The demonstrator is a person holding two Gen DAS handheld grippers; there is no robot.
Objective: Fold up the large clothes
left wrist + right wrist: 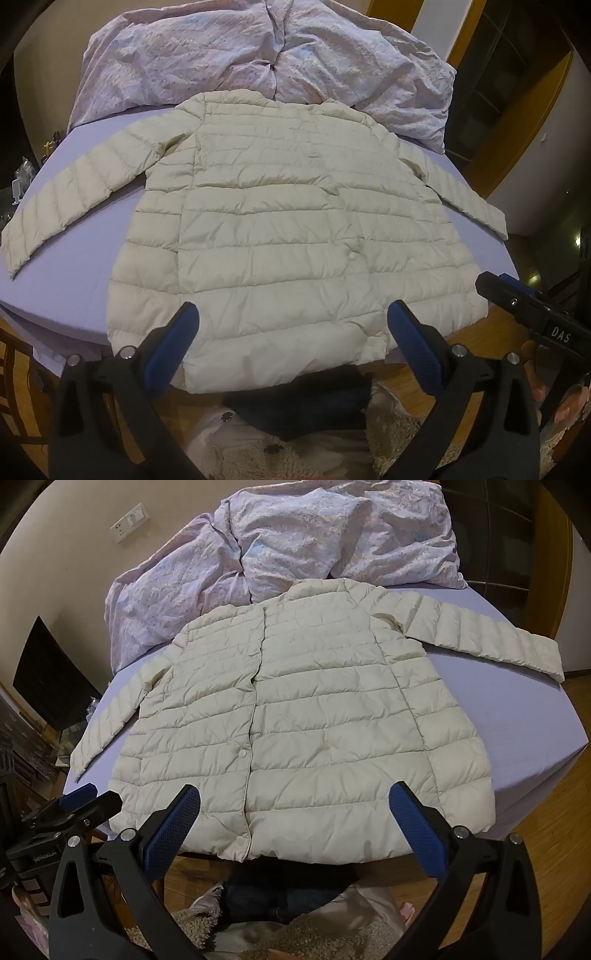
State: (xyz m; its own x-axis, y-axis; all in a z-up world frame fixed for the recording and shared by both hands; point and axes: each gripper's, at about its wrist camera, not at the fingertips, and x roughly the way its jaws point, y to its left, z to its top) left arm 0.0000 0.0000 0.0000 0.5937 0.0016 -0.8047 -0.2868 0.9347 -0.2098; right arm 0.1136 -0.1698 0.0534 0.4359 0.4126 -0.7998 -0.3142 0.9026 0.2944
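Cream quilted jacket (280, 221) lies flat, sleeves spread.

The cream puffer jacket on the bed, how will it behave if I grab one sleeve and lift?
The jacket will probably flop: it lies flat and creased on the bed, so the lifted sleeve should droop. Its puffy quilting suggests it is light for its size. The smooth shell may slip between pads.
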